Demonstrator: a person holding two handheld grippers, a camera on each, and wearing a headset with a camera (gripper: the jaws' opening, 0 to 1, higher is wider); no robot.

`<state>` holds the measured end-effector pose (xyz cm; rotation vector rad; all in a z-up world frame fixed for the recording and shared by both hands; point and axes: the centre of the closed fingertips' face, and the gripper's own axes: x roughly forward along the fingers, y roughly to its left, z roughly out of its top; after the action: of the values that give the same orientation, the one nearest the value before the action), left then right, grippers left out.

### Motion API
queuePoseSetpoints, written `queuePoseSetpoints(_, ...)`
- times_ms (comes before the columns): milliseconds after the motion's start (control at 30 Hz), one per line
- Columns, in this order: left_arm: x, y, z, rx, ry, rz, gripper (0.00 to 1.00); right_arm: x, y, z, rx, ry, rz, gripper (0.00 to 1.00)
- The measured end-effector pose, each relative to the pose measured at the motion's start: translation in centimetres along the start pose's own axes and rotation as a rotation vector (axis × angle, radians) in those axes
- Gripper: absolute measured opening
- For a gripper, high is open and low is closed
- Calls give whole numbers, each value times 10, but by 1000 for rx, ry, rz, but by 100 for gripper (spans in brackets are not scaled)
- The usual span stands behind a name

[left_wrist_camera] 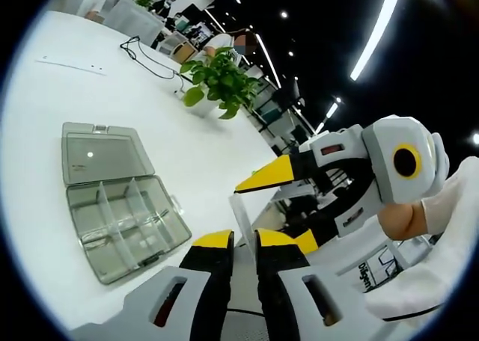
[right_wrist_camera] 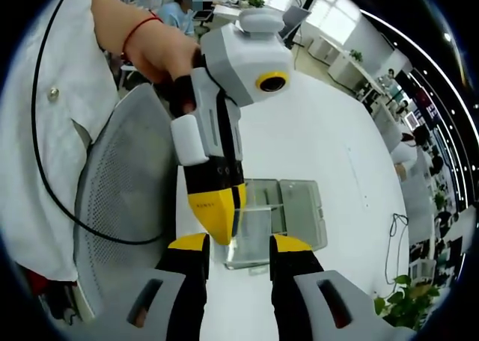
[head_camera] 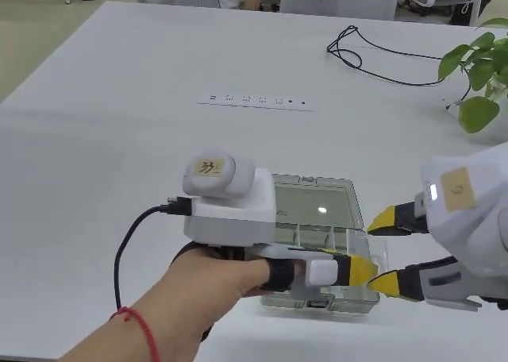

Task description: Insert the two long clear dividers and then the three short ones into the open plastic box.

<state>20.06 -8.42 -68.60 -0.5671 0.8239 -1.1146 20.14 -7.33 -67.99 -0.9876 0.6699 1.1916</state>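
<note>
The open clear plastic box [head_camera: 340,300] lies near the table's front edge, its lid [head_camera: 313,197] folded back flat. In the left gripper view the box [left_wrist_camera: 123,225] has clear dividers standing in its tray. My left gripper [left_wrist_camera: 245,240] is shut on a short clear divider [left_wrist_camera: 241,209] that stands up between its jaws. Held in a hand, the left gripper [head_camera: 367,268] hovers over the box's right end. My right gripper [head_camera: 389,251] faces it from the right, open, its jaws either side of the left gripper's tip. The right gripper [right_wrist_camera: 239,244] looks at that divider [right_wrist_camera: 253,225] with the box [right_wrist_camera: 281,206] beyond.
A white power strip [head_camera: 255,101] lies mid-table, a looped black cable [head_camera: 373,56] farther back, and a green plant [head_camera: 480,76] at the right edge. A grey mesh chair [right_wrist_camera: 120,199] stands beside the table. The white tabletop [head_camera: 95,155] spreads left of the box.
</note>
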Motion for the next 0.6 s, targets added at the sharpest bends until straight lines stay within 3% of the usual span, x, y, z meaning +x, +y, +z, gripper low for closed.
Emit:
queuePoseSetpoints(167,1,-3,0,-1,3,-14,1,0,0,0,-6,7,0,33)
queuePoseSetpoints(600,3,-5,0,-37,-4,-29,0,1,0,-2,-18,18,8,33)
